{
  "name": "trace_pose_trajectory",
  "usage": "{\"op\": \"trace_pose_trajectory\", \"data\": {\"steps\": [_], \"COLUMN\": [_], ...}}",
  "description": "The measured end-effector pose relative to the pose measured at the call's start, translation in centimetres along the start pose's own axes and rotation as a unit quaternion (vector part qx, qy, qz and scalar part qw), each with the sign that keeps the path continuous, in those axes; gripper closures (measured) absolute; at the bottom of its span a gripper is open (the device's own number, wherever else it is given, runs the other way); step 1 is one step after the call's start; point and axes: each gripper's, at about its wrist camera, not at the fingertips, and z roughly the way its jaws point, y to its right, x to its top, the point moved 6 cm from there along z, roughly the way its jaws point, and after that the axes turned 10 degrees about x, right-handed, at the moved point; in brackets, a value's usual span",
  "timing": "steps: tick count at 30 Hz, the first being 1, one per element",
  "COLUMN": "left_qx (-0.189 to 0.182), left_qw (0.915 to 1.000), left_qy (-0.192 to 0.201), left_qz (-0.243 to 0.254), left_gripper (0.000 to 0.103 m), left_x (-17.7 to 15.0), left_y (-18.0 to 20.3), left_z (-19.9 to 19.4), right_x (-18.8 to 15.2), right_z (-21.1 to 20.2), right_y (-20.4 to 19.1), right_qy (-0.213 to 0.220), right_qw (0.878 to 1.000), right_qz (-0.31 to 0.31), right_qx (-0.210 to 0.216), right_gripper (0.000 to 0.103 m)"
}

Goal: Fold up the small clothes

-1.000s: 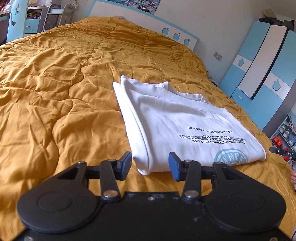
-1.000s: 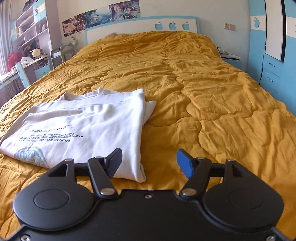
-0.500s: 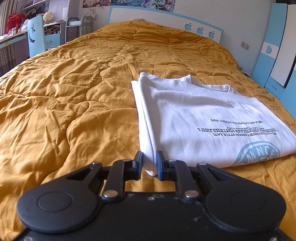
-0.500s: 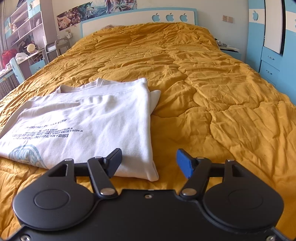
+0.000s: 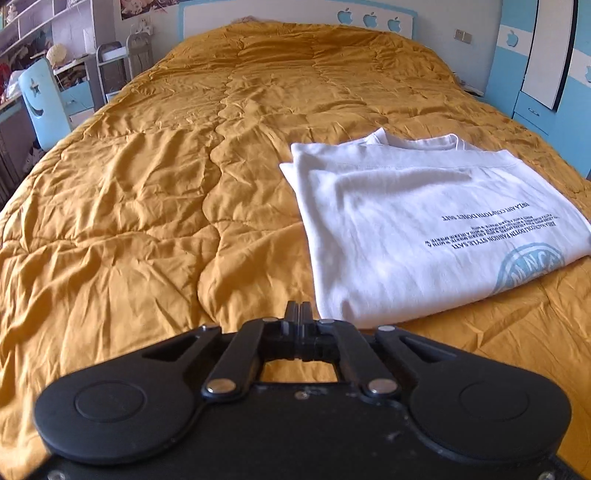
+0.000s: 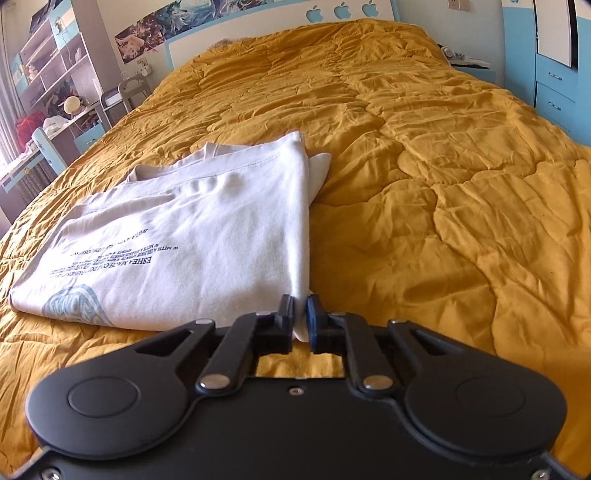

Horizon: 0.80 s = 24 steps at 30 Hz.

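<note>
The left gripper (image 5: 300,308) is clenched with its jaws pressed flat together and no cloth between them; its tip sits just left of the near corner of the shirt (image 5: 424,225), over bare quilt (image 5: 129,229). The right gripper (image 6: 301,314) is clenched on the shirt (image 6: 184,243), with the white near right corner pinched between its black and blue fingers (image 6: 314,317).

There is one shirt, white and folded into a flat rectangle, lying on the near part of the bed with its dark lettering and a pale blue round print facing up. The collar end points toward the headboard (image 6: 258,26). A smaller white flap sticks out from under its far right edge.

One mustard quilt covers the whole bed, rumpled and otherwise bare. Nothing lies between either gripper and the shirt.

Farther off, the headboard carries three blue apple cut-outs. To the left stand one light blue chair (image 5: 44,107) and shelves (image 6: 55,62) full of small things; to the right, a blue and white wardrobe (image 5: 546,55).
</note>
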Motion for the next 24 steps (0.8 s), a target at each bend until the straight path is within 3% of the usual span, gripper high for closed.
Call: {"op": "trace_pose_trajectory", "data": {"steps": [3,5,6,9,18,19,21,24], "left_qx": [-0.031,-0.03,-0.029,-0.03,-0.045,-0.048,-0.057,-0.051], "left_qw": [0.9991,0.9989,0.9991,0.9995,0.9981,0.9976,0.9962,0.9955], "left_qy": [0.011,0.016,0.016,0.012,-0.013,-0.009,-0.003,0.001], "left_qz": [-0.025,-0.031,-0.026,-0.007,0.041,0.049,0.065,0.08], "left_gripper": [0.1,0.07,0.069,0.07,0.07,0.073,0.098,0.098], "left_x": [-1.0,-1.4,-1.5,-1.8,-1.8,-1.8,-1.7,-1.7], "left_y": [0.7,1.5,1.8,2.7,2.1,2.1,2.5,2.8], "left_z": [0.0,0.3,0.5,1.4,3.5,3.6,3.6,3.5], "right_x": [0.0,0.2,0.2,0.2,-0.3,-0.4,-0.4,-0.3], "right_z": [0.4,0.3,0.3,0.1,0.5,0.6,0.8,0.9], "right_y": [0.1,0.1,0.1,0.0,0.3,0.3,0.3,0.3], "right_qy": [-0.003,0.002,0.002,0.0,-0.017,-0.018,-0.02,-0.02], "right_qw": [1.0,1.0,1.0,1.0,1.0,1.0,1.0,0.999], "right_qz": [0.011,0.016,0.02,0.016,0.019,0.019,0.02,0.025], "right_qx": [0.002,0.001,0.005,0.01,0.009,0.009,0.007,0.003], "right_gripper": [0.091,0.087,0.076,0.066,0.065,0.066,0.065,0.065]}}
